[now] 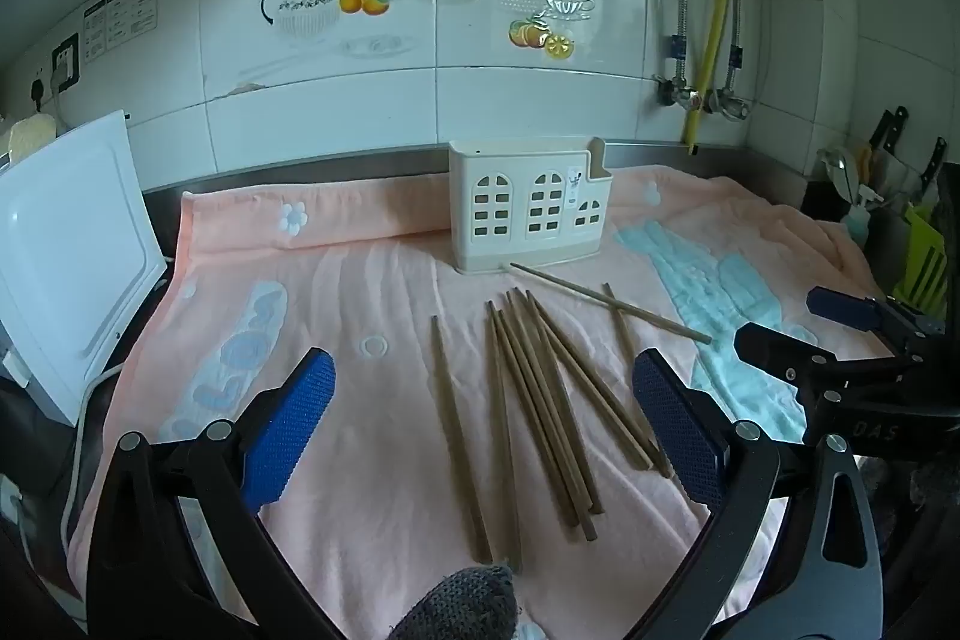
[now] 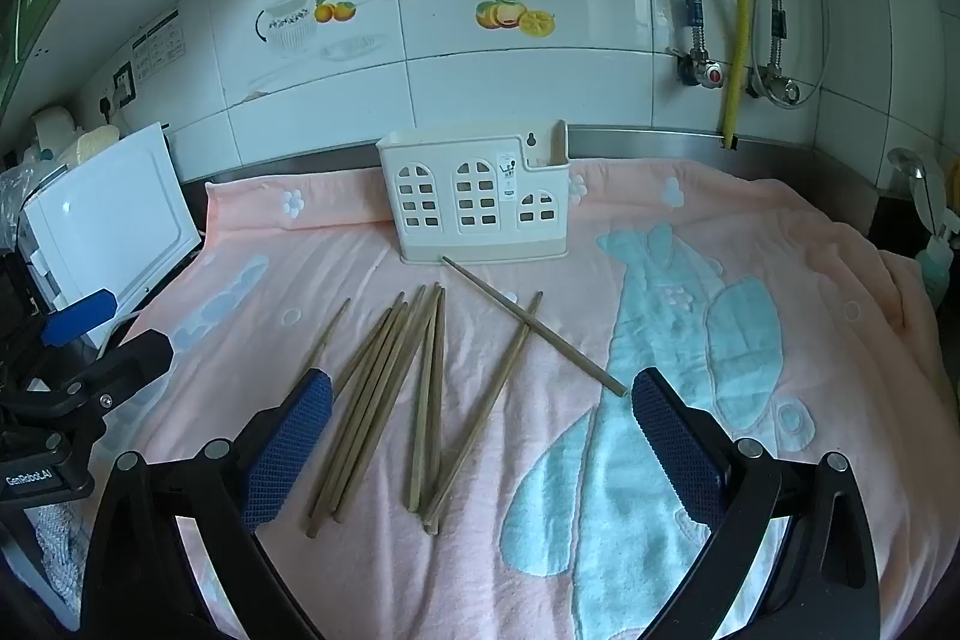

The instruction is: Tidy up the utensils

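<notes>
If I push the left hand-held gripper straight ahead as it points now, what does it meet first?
Probably the loose chopsticks between the open left hand-held gripper fingers on the towel; the cream holder stands behind. Depth is uncertain.

I saw soft, cool daylight in both views; glare streaked the glossy white wall tiles [image 1: 336, 100]. Shadows on the pink terry towel [image 2: 840, 292] stayed faint. Fisheye bending darkened the corners, yet focus held sharp.
</notes>
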`<state>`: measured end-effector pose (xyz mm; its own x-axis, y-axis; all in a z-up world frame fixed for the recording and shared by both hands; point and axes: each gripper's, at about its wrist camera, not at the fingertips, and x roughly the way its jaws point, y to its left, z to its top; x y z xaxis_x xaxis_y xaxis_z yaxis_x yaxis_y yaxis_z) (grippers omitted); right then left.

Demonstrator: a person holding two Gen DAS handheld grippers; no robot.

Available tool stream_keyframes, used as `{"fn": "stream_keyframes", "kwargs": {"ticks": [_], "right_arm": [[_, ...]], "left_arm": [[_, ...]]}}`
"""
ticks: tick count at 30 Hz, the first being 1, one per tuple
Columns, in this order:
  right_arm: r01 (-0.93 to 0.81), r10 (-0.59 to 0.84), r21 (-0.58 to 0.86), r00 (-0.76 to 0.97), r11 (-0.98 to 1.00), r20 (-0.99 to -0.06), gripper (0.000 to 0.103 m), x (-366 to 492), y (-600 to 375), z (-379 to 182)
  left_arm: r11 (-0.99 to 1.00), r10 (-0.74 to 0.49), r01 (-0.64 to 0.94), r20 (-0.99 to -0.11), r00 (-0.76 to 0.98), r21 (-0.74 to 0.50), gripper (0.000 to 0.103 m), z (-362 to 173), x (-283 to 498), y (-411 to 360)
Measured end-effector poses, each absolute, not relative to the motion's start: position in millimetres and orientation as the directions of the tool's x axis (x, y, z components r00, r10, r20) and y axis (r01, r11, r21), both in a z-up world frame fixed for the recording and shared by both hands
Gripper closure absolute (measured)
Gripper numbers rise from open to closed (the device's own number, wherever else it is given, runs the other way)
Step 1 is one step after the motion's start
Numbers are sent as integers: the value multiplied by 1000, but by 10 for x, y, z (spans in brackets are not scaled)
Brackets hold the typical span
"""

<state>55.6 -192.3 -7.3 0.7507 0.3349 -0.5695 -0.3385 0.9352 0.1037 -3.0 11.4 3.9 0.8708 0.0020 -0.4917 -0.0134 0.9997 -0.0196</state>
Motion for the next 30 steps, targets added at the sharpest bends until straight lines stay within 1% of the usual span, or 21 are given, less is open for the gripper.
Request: {"fn": "stream_keyframes", "kwargs": {"ticks": [7, 12, 22, 30], "right_arm": [[-336, 331, 102, 752, 936, -570, 6, 553, -1939, -67], [-336, 332, 103, 751, 936, -571, 6, 558, -1923, -78], [-334, 332, 105, 750, 936, -572, 6, 560, -1935, -92], [-332, 333, 110, 753, 937, -568, 6, 569, -1984, -109]], "left_arm": [[1000, 2, -15, -508, 862, -23, 5, -42, 12, 81], [1000, -20, 6, -522, 853, -28, 5, -68, 45, 92], [999, -49, 39, -520, 853, -30, 5, -96, 27, 59], [999, -32, 18, -526, 850, -33, 5, -107, 32, 99]]}}
